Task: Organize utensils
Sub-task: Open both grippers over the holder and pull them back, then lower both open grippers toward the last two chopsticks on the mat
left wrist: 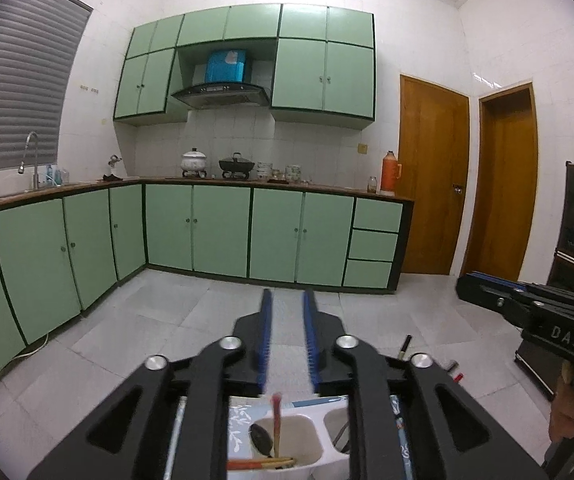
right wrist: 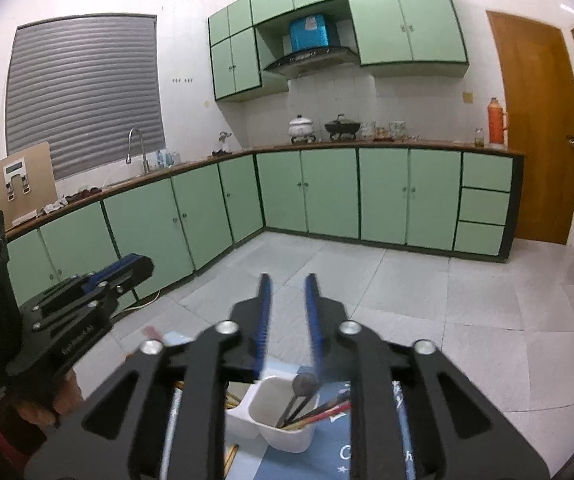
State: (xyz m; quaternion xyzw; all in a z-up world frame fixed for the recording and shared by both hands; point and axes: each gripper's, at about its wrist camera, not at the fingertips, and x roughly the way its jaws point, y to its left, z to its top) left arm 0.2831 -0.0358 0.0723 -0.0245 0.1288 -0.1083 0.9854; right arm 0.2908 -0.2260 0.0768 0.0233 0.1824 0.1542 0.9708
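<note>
A white two-compartment utensil holder (left wrist: 307, 454) stands below my left gripper (left wrist: 289, 300), holding a black spoon (left wrist: 262, 438) and red-tipped chopsticks (left wrist: 276, 420). In the right wrist view the holder (right wrist: 287, 438) holds a black ladle (right wrist: 305, 384) and several chopsticks (right wrist: 319, 412). My left gripper is open and empty, raised above the holder. My right gripper (right wrist: 289, 282) is open and empty, also raised above it. Each gripper shows in the other's view, the right one (left wrist: 527, 304) and the left one (right wrist: 99, 284).
The holder sits on a blue patterned mat (right wrist: 327, 456). Loose utensils (left wrist: 405, 346) lie to the right of the left gripper. Green kitchen cabinets (left wrist: 223, 232) and a counter with pots (left wrist: 237, 166) stand beyond a tiled floor. Wooden doors (left wrist: 433, 176) are at right.
</note>
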